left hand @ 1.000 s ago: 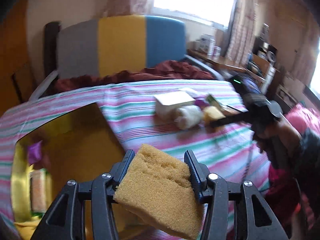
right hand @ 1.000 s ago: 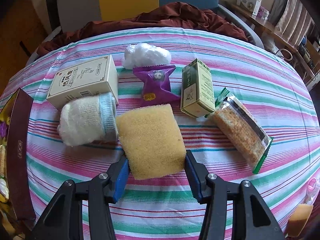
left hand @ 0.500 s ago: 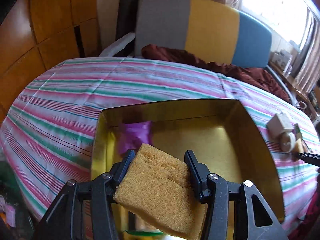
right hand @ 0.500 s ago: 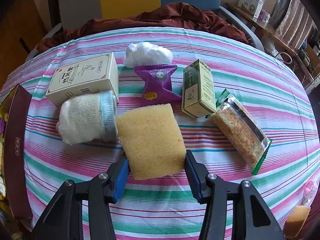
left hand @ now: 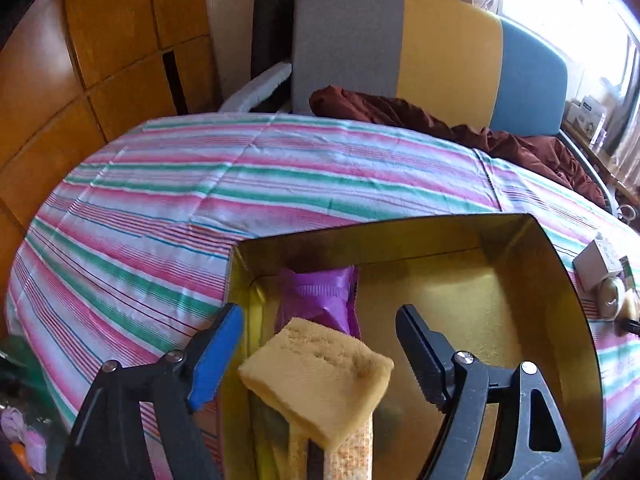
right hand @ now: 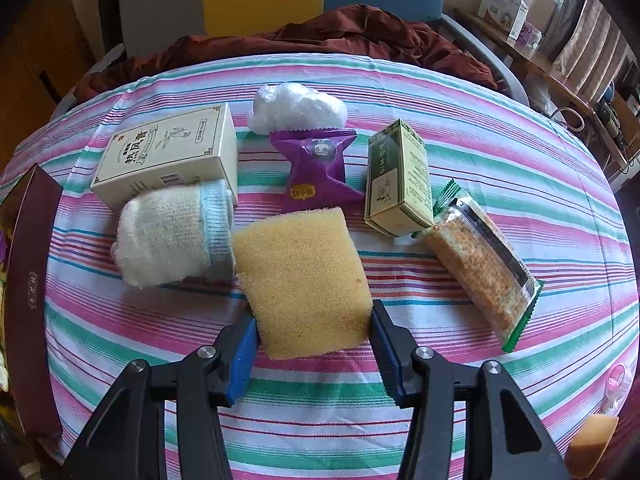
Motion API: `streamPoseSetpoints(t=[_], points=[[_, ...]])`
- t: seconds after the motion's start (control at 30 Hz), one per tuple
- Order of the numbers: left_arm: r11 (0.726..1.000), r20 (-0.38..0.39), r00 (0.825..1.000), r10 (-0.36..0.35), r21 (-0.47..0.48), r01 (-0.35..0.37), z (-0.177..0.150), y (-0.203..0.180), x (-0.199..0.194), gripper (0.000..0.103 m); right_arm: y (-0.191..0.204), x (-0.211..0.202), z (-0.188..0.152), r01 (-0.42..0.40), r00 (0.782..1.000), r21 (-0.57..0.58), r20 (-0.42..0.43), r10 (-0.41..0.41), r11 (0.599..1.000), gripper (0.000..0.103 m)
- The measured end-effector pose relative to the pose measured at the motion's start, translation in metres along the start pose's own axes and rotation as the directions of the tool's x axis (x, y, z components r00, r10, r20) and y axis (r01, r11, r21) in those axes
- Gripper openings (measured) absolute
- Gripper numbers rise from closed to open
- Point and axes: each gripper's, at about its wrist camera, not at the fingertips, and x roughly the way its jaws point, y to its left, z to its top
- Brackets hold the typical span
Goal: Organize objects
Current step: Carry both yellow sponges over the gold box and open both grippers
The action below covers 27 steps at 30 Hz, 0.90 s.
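In the left wrist view my left gripper (left hand: 319,322) is open over a gold-lined box (left hand: 576,312). A yellow sponge (left hand: 320,376) lies free between its jaws, tilted, resting on a cracker pack (left hand: 352,460) in the box. A purple snack packet (left hand: 320,296) lies further in. In the right wrist view my right gripper (right hand: 314,330) has its jaws against the near sides of a second yellow sponge (right hand: 300,276) on the striped cloth.
Around the second sponge lie a rolled white sock (right hand: 172,236), a cream box (right hand: 168,152), a white bag (right hand: 296,108), a purple packet (right hand: 316,168), a green box (right hand: 400,176) and a cracker pack (right hand: 484,264). The box's maroon wall (right hand: 32,280) is at left.
My left gripper swung from the table's objects to over the gold box, then opened and let the sponge go. My right gripper crept closer around the second sponge.
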Motion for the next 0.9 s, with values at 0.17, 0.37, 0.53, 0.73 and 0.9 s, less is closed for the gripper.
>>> streamPoseSetpoints(t=[0.17, 0.37, 0.53, 0.73, 0.9], points=[[0.999, 0.035, 0.999, -0.014, -0.036, 0.015, -0.011, 0.006, -0.027, 0.079, 0.001, -0.001, -0.001, 0.006, 1.000, -0.003, 0.003, -0.006, 1.000, 0.052], [0.999, 0.086, 0.996, -0.032, -0.040, 0.035, -0.042, 0.005, -0.064, 0.080, -0.005, -0.009, 0.000, 0.023, 0.999, 0.027, 0.038, -0.024, 0.999, 0.052], [0.999, 0.095, 0.995, -0.034, -0.019, 0.036, -0.059, 0.010, -0.082, 0.079, -0.004, -0.041, -0.003, -0.004, 0.995, 0.052, 0.104, -0.002, 0.999, 0.052], [0.999, 0.091, 0.995, -0.031, -0.030, 0.034, -0.066, 0.023, -0.087, 0.079, 0.069, -0.092, 0.003, -0.127, 0.973, -0.076, 0.183, 0.139, 0.989, 0.052], [0.998, 0.099, 0.994, -0.048, -0.027, 0.051, -0.068, 0.032, -0.094, 0.079, 0.173, -0.109, 0.012, -0.240, 0.946, -0.235, 0.161, 0.281, 0.942, 0.052]])
